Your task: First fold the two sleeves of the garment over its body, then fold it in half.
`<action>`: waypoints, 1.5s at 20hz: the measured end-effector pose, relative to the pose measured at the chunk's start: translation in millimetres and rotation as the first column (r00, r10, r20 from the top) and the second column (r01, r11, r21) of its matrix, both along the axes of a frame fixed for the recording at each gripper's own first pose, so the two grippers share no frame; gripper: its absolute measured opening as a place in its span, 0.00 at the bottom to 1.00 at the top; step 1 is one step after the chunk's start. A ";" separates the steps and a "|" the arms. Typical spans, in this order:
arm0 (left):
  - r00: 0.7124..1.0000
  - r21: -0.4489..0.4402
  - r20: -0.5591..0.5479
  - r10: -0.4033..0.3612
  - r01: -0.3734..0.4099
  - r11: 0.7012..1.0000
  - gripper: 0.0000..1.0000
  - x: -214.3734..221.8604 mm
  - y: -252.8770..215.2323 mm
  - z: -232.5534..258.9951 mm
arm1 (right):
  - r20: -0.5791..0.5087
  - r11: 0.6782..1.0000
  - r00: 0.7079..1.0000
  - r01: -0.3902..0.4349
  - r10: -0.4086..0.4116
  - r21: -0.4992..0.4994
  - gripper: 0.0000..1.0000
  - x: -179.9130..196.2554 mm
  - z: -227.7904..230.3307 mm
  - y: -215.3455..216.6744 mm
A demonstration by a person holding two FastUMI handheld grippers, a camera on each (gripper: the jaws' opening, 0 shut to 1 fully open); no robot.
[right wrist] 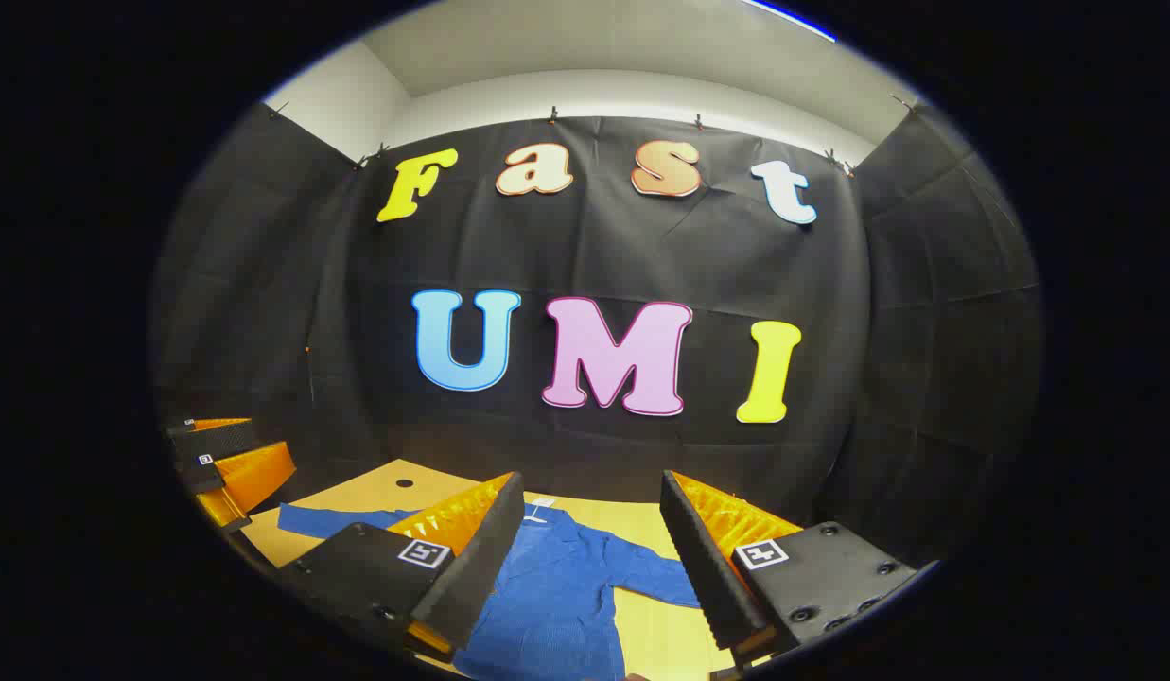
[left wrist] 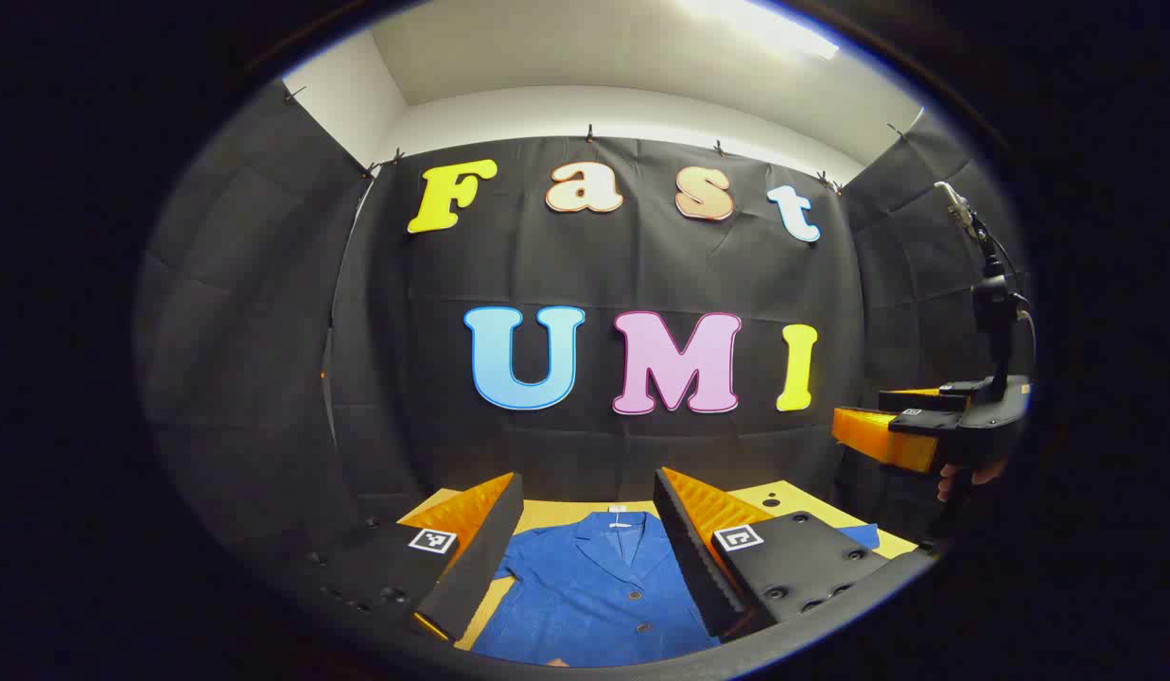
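blue jacket (left wrist: pixel 594 591) flat on table (right wrist: pixel 367 492), sleeves spread (unfolded); both tongs (left wrist: pixel 589 539) (right wrist: pixel 589 558) gape, empty.

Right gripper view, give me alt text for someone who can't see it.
A blue garment lies spread flat on a tan table, sleeves still out to the sides, collar toward the black cloth wall. The right gripper hangs open above it, fingers apart over the garment's body. The left gripper shows at the left edge, above the table.

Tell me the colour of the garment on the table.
Blue; the garment shows best in the left gripper view.
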State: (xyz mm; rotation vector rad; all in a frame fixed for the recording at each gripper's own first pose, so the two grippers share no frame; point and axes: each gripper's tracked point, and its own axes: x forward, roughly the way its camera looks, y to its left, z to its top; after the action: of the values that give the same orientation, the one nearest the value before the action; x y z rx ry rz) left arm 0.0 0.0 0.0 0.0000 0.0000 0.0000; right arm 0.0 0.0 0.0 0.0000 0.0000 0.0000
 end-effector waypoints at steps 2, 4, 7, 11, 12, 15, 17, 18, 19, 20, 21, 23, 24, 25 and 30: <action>1.000 0.003 0.005 -0.002 0.002 1.000 0.81 2.0 1.2 1.5 | -0.007 1.000 1.000 0.018 -0.018 0.001 0.93 -0.9 -2.3 -7.1; 1.000 -0.001 0.007 -0.008 0.008 1.000 0.81 3.4 -1.4 2.3 | -0.009 0.999 0.999 0.035 -0.035 0.002 0.88 -1.1 -2.2 -14.8; 1.000 -0.001 0.010 -0.019 0.019 1.000 0.81 5.6 -5.7 3.2 | -0.011 0.999 0.999 0.053 -0.053 0.010 0.88 -2.0 -2.3 -21.9; 0.999 0.000 0.015 -0.029 0.029 1.000 0.81 3.1 -10.7 3.3 | -0.014 0.997 0.997 0.076 -0.076 0.008 0.88 -3.8 -2.9 -33.5; 0.999 0.002 0.015 -0.032 0.032 0.999 0.81 2.8 -11.0 2.4 | -0.015 0.997 0.997 0.080 -0.080 0.006 0.88 -4.4 -3.2 -35.9; 0.999 0.005 0.013 -0.037 0.037 0.999 0.81 0.5 -12.1 1.4 | -0.012 0.995 0.995 0.095 -0.095 0.005 0.87 -5.9 -3.2 -42.3; 0.999 0.008 0.019 -0.037 0.037 0.999 0.81 0.6 -11.5 3.3 | -0.009 0.995 0.994 0.105 -0.104 0.003 0.88 -6.3 -2.0 -45.9; 0.999 0.010 0.023 -0.039 0.039 0.999 0.81 0.3 -11.8 5.1 | -0.009 0.994 0.994 0.108 -0.108 0.002 0.88 -6.6 -2.5 -47.1; 0.999 0.012 0.027 -0.041 0.041 0.999 0.81 -0.2 -11.6 5.9 | -0.009 0.994 0.994 0.111 -0.111 0.002 0.88 -6.5 -1.8 -47.7; 0.999 0.014 0.030 -0.043 0.043 0.999 0.81 -0.3 -12.1 6.6 | -0.008 0.993 0.993 0.114 -0.114 0.003 0.88 -6.6 -1.1 -48.4; 0.998 0.015 0.031 -0.047 0.046 0.999 0.81 0.3 -12.6 5.6 | -0.007 0.993 0.993 0.117 -0.117 0.005 0.88 -7.1 0.2 -49.0; 0.998 0.015 0.034 -0.054 0.054 0.998 0.81 1.3 -13.8 6.7 | 0.000 0.993 0.993 0.121 -0.121 0.002 0.88 -7.9 3.2 -49.5; 0.998 0.015 0.035 -0.057 0.057 0.998 0.81 2.5 -14.6 7.7 | 0.003 0.992 0.992 0.123 -0.123 -0.004 0.88 -7.9 3.7 -50.6; 0.998 0.016 0.037 -0.060 0.059 0.998 0.81 3.2 -15.0 7.5 | 0.004 0.992 0.992 0.124 -0.124 -0.008 0.88 -8.0 4.7 -51.0; 0.997 0.019 0.047 -0.062 0.061 0.998 0.81 4.9 -12.7 9.6 | 0.014 0.992 0.992 0.125 -0.124 -0.012 0.88 -6.3 9.4 -47.7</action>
State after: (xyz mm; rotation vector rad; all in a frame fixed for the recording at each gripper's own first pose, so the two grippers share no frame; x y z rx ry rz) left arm 4.9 -12.7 9.6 0.0175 -0.0475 -0.0614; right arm -6.3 -47.7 9.4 -0.0124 -0.0134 -0.1248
